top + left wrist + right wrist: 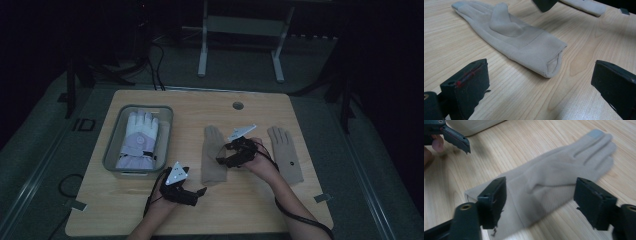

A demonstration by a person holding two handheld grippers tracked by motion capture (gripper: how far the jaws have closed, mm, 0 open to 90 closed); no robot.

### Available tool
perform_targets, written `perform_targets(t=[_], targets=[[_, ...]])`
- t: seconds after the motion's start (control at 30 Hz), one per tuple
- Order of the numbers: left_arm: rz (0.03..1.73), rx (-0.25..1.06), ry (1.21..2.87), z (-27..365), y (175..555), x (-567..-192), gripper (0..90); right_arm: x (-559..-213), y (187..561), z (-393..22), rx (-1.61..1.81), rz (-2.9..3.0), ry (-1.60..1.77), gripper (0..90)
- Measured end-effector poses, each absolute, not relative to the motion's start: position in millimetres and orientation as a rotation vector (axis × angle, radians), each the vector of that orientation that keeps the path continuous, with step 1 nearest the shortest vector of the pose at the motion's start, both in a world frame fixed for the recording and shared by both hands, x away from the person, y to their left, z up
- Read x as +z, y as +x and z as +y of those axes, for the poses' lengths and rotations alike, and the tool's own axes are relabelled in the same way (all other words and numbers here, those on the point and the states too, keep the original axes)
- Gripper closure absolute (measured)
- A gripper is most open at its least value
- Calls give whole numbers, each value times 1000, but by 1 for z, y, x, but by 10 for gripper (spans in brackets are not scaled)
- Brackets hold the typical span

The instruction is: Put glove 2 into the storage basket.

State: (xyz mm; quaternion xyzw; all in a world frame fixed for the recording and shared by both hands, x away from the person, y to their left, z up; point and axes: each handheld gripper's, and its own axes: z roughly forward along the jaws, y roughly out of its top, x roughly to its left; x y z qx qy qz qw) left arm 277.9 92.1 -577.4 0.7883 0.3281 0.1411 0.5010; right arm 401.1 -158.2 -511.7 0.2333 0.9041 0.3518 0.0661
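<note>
A beige glove (212,152) lies flat in the middle of the wooden table (260,205), fingers pointing away from me. Its open cuff (550,63) faces my left gripper (540,77), which stands open a short way off, low over the wood (196,195). My right gripper (226,160) hovers open over the same glove (554,177), one jaw on either side of its palm and cuff. Neither holds anything. A second beige glove (286,152) lies to the right, beyond my right hand.
A grey bin (113,150) at the table's left holds a white and lavender padded glove (137,140). A round cable hole (238,105) sits near the far edge. Cables trail from both grippers. A white frame (240,30) stands on the floor behind.
</note>
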Motion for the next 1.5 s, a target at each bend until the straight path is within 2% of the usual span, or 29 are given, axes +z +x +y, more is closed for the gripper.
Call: perform_targets(t=[0.17, 0.27, 0.83, 1.2, 1.27, 1.37, 1.43, 1.5], targets=[[795, 336, 1904, 93, 278, -577, 18, -507, 401, -177, 1084, 2721, 774, 151], [795, 339, 1907, 93, 278, -577, 18, -503, 401, -188, 1109, 2702, 815, 135], [800, 328, 1906, 93, 279, -578, 18, -490, 401, -260, 1086, 2522, 839, 154], [814, 326, 1899, 94, 280, -578, 18, -487, 397, -318, 1050, 2424, 983, 118], [821, 320, 1893, 95, 280, -578, 18, -488, 397, -328, 1026, 2411, 1001, 148], [822, 318, 1893, 95, 280, -578, 18, -491, 400, -344, 1008, 2408, 1032, 242], [823, 318, 1891, 95, 280, -578, 18, -495, 401, -354, 976, 2415, 1027, 350], [827, 316, 1889, 96, 281, -578, 18, -502, 403, -361, 952, 2418, 1035, 374]])
